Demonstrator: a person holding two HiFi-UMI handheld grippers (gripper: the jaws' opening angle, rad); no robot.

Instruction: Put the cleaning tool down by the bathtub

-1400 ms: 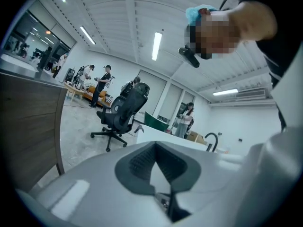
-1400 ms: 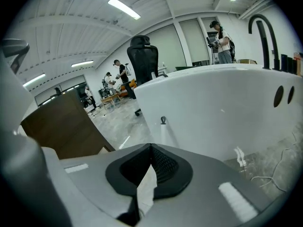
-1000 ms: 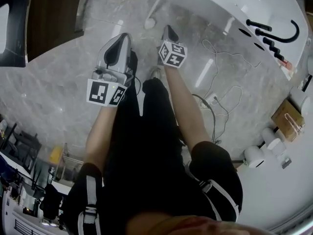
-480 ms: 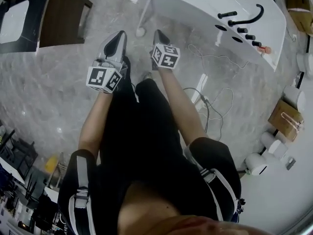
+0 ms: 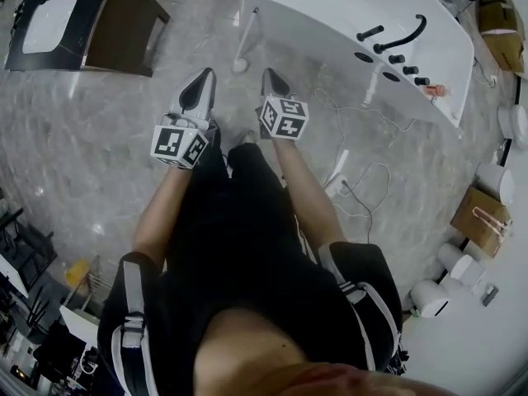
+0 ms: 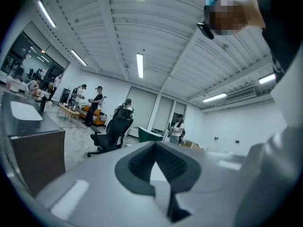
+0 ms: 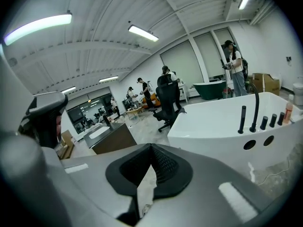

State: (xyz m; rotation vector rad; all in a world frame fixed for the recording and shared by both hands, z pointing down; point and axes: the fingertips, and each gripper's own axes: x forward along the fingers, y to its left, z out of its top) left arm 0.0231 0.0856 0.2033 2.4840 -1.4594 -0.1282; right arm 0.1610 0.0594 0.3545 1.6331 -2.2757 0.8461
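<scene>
**Cleaning tool at the bathtub's foot; both tongs pressed together, empty**

Item 1, cleaning tool (image 5: 246, 40): white, long-handled. It leans with its handle against the outer wall of the bathtub (image 5: 313, 7), at the tub's corner, with its head on the grey marbled floor (image 5: 107, 163) at the tub's foot. Neither of your tongs touches it. In the head view its head shows between the two tips and a little beyond them, towards the tub.

Item 2, your left gripper (image 5: 204, 76): short of the bathtub's corner, tip towards the tub. In its own view the jaws (image 6: 155, 144) are pressed together with nothing between them.

Item 3, your right gripper (image 5: 271, 75): beside the left one and further along the tub's wall. Its own view shows the jaws (image 7: 151, 148) closed on nothing, with the bathtub (image 7: 213, 122) ahead and to one side.

Item 4, black tap fittings (image 5: 402, 35): on the bathtub's rim, at the end away from the tool.

Item 5, white cables (image 5: 363, 180): loose on the floor beside the bathtub's long wall.

Item 6, dark cabinet (image 5: 124, 27): across the floor from the bathtub's corner, well apart from it.

Item 7, cardboard box (image 5: 483, 209): past the tap end of the bathtub.
</scene>
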